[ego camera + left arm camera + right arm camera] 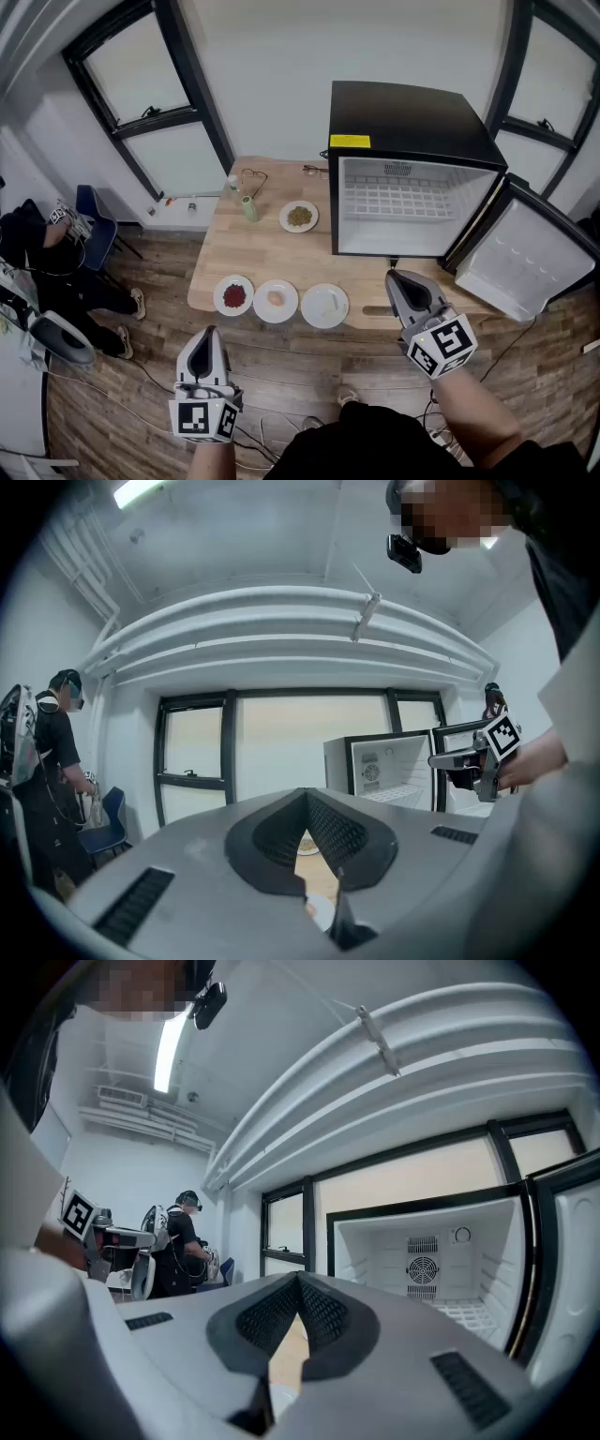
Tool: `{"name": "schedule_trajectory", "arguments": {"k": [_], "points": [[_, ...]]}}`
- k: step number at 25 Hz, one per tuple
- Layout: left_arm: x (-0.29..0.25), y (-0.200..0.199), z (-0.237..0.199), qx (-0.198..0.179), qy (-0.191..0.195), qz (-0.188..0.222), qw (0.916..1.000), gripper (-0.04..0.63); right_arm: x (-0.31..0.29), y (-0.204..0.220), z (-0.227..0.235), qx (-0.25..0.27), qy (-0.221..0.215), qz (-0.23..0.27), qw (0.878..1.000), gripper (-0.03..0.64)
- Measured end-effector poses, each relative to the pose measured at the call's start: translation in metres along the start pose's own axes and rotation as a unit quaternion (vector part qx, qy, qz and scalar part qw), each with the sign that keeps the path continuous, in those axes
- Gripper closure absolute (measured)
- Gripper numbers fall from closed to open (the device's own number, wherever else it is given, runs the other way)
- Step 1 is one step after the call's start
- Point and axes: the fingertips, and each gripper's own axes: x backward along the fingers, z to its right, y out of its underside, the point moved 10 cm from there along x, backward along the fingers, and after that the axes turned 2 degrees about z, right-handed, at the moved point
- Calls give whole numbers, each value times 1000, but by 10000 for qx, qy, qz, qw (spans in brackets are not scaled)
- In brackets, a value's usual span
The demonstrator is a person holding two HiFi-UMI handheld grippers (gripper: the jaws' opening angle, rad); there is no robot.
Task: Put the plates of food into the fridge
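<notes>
Left gripper (206,337), 7 o'clock, and right gripper (398,281), 5 o'clock, both pinched closed, empty — four plates (276,300) on table (281,255); open fridge (412,141) bare.

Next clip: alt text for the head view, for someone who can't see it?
Four plates of food sit on a wooden table beside a black mini fridge, its door open and its shelf bare. The left gripper and right gripper are held level at the table's near side, jaws shut and empty.

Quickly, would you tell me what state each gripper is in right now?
Left gripper: jaws closed, holding nothing.
Right gripper: jaws closed, holding nothing.
</notes>
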Motion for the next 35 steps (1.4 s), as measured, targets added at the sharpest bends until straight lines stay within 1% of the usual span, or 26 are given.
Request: {"name": "schedule_trajectory", "arguments": {"k": [3, 5, 8, 10, 14, 16, 18, 22, 24, 28, 32, 35], "points": [[-7, 6, 0, 94, -181, -41, 9998, 592, -2, 5, 10, -36, -62, -31, 10000, 596], [-15, 4, 0, 54, -222, -24, 9997, 592, -4, 10, 17, -83, -139, -82, 9998, 595], [-26, -4, 3, -45, -175, 37, 9998, 592, -6, 20, 26, -119, -251, -200, 9994, 595], [-29, -9, 3, -71, -258, 61, 9996, 592, -12, 25, 30, -119, -327, -208, 9992, 595], [-28, -5, 2, -117, -540, 17, 9985, 592, -25, 25, 33, 21, -474, -96, 9988, 595], [-30, 2, 5, -53, -585, -49, 9983, 592, -32, 22, 34, 107, -605, -72, 9981, 595], [-33, 7, 9, -23, -537, -114, 9985, 592, -37, 24, 36, 170, -667, -139, 9975, 595], [-49, 12, 7, 155, -464, -48, 9988, 592, -46, 30, 43, 279, -534, -322, 9977, 595], [-62, 11, 2, 114, -379, 16, 9992, 592, -53, 30, 44, 265, -502, -300, 9979, 595], [-93, 3, -16, -58, -76, 86, 9999, 592, -70, 24, 42, 260, -390, -212, 9987, 595], [-124, 4, -40, 95, 203, 68, 9997, 592, -85, 26, 42, 264, 46, -375, 9989, 595], [-148, 1, -58, 28, 518, 164, 9985, 592, -97, 29, 41, 132, 480, -397, 9980, 595]]}}
